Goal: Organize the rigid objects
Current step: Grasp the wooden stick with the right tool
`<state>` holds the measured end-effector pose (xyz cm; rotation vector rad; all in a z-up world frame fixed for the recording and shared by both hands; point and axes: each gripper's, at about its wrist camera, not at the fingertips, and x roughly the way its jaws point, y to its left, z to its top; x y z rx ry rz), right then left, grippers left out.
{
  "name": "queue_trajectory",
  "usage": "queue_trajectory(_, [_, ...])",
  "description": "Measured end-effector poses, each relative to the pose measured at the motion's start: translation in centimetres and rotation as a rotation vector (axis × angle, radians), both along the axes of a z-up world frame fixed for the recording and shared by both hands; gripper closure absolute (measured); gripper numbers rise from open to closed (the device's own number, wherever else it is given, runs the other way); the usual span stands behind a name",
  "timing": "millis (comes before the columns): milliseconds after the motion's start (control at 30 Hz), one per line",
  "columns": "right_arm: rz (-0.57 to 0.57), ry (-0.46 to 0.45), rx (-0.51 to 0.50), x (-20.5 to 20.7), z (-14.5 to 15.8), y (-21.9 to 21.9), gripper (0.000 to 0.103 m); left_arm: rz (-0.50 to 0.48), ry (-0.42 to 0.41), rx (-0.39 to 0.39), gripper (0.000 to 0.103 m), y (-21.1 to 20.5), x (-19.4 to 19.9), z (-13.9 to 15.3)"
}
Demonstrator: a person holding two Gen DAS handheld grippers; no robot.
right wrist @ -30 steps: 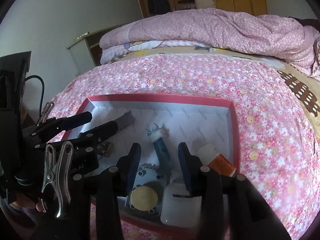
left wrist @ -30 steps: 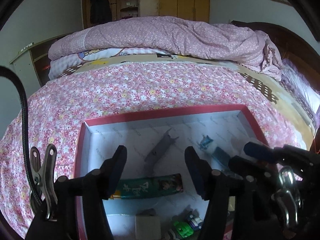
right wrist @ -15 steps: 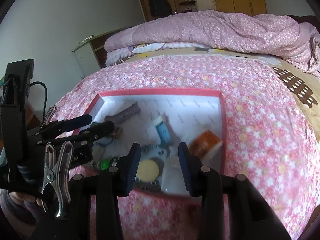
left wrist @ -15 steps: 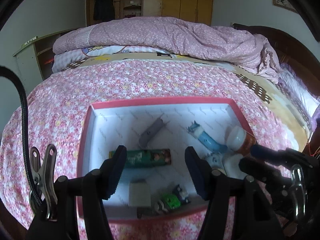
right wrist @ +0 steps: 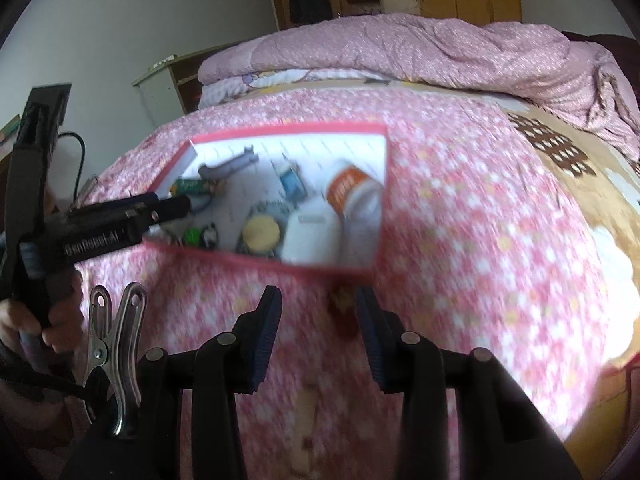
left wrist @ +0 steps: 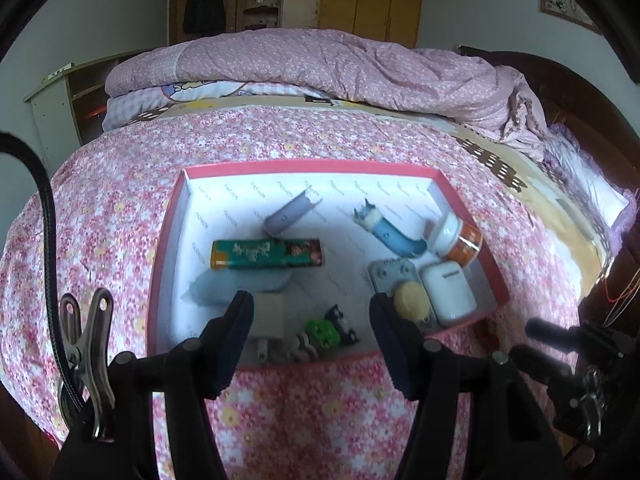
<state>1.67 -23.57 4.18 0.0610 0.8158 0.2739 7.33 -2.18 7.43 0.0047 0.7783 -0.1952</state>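
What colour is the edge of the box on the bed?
The box's rim is pinkish red, white inside. It shows best in the left wrist view.

White lettering runs along the side of the left gripper (right wrist: 168, 210) in the right wrist view, too blurred to spell out with certainty. The green box (left wrist: 267, 253) in the red-rimmed tray (left wrist: 312, 168) carries printed characters that cannot be read.
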Motion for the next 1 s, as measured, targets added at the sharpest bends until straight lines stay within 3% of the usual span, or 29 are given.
queue_trajectory(367, [-0.003, 0.08, 0.039, -3.8, -2.9, -0.9, 0.063, -0.021, 0.015, -0.005, 0.039, -0.3, -2.6, -0.7])
queue_trajectory(733, [0.03, 0.068, -0.057, -5.9, -4.3, 0.6, 0.065, -0.052, 0.045, 0.006, 0.039, -1.4, -3.7, -1.9])
queue_trajectory(867, [0.027, 0.053, -0.073, -6.0, -4.5, 0.9, 0.074, -0.063, 0.058, 0.007, 0.039, -1.7, -3.9, -2.4])
queue_trajectory(1000, [0.044, 0.038, -0.107, -6.3, -4.6, 1.6, 0.09, -0.073, 0.067, 0.008, 0.039, -2.0, -4.0, -2.8])
